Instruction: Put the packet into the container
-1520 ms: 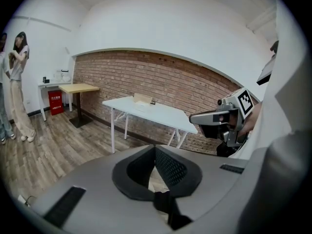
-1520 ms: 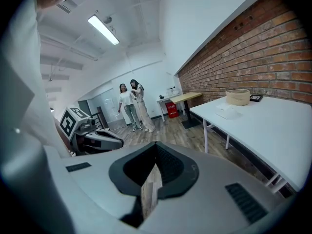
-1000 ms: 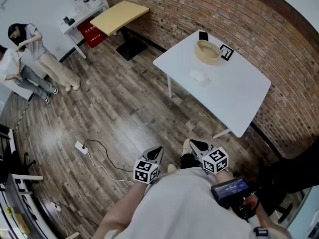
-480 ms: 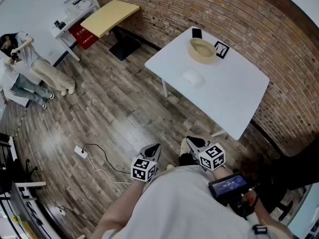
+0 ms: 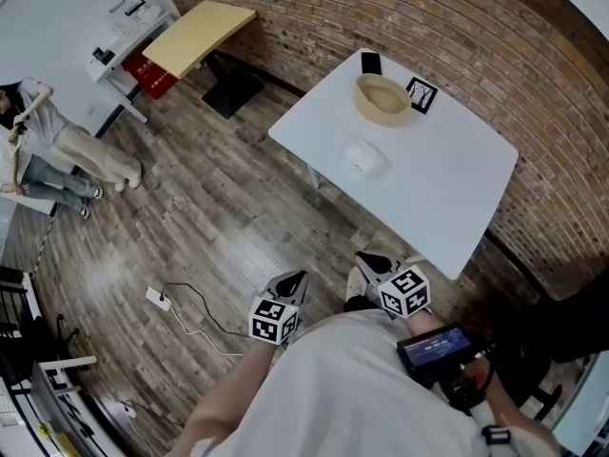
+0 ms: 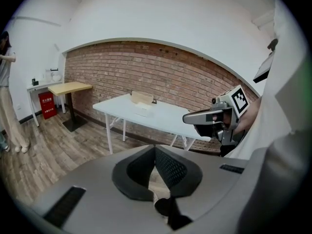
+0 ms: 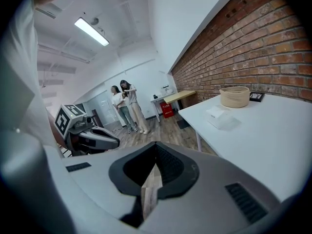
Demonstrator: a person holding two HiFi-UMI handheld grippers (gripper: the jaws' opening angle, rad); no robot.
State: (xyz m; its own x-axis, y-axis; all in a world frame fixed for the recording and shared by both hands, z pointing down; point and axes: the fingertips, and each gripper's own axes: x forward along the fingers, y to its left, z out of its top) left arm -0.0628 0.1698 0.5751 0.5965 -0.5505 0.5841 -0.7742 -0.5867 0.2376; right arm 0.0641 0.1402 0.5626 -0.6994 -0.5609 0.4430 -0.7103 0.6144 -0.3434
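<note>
Head view: one white table (image 5: 457,188) stands at 1 o'clock from the two grippers; only this view shows the one power strip (image 5: 155,299) on the floor. Right gripper view alone shows two people (image 7: 126,106) standing side by side. Left gripper (image 5: 293,284) and right gripper (image 5: 373,263) are off the table, each with jaws together and empty. One container (image 5: 383,98) sits at 1 o'clock from the one packet (image 5: 364,155), which lies on the table apart from it.
</note>
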